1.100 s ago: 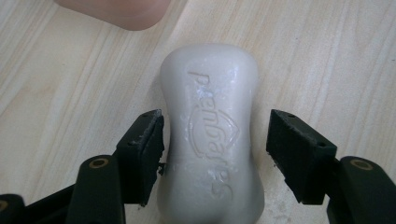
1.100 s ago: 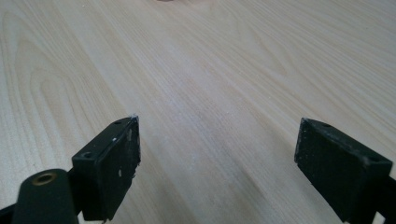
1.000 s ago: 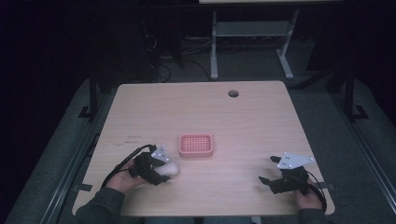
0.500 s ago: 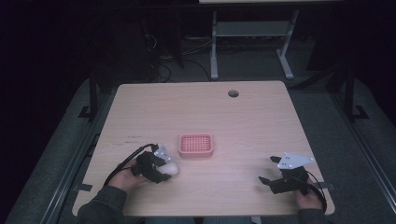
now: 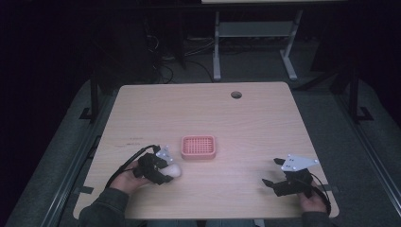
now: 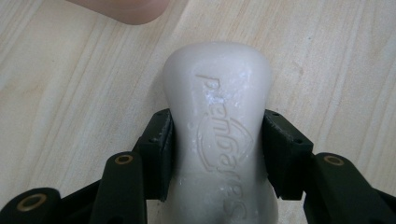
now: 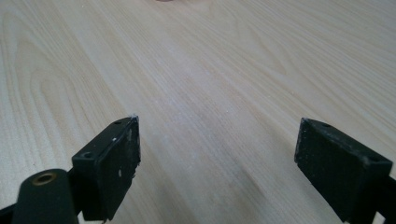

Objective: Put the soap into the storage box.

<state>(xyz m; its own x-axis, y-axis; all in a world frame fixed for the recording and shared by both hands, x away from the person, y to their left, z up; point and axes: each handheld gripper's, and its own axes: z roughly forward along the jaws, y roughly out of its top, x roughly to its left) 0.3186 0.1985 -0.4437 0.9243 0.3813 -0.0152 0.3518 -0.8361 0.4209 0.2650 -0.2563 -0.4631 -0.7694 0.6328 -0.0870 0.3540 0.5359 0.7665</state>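
Left hand-held gripper (image 6: 217, 158): my left one is clamped on the soap bar. In the left gripper view both black pads press flat against its sides, and the jaws have just been closing in on it with the bar between them.

Soap bar (image 6: 219, 140): pale, off-white, with raised lettering on top. It runs from the bottom middle of the left gripper view up past the centre, and it's pinched around its narrower waist. In the high view it's the light lump at the lower left (image 5: 174, 170), right at the tip of my left gripper (image 5: 163, 171).

Soap dish (image 5: 198, 146): pink, gridded, rectangular, sitting around the centre of the high view, a bit up and to the right of the soap, close by but not touching it.

Right hand-held gripper (image 7: 217, 154): spread wide, with one jaw in the lower left of the right gripper view and the other in the lower right, bare wood between them. In the high view it sits at the lower right (image 5: 273, 174), well apart from the soap and the dish.

Counter (image 5: 265, 123): light wood grain, with a round hole near its far edge in the upper middle of the high view.

Hands: my left hand (image 5: 126, 178) wraps its gripper at the lower left, and my right hand (image 5: 314, 202) holds its gripper at the lower right corner.
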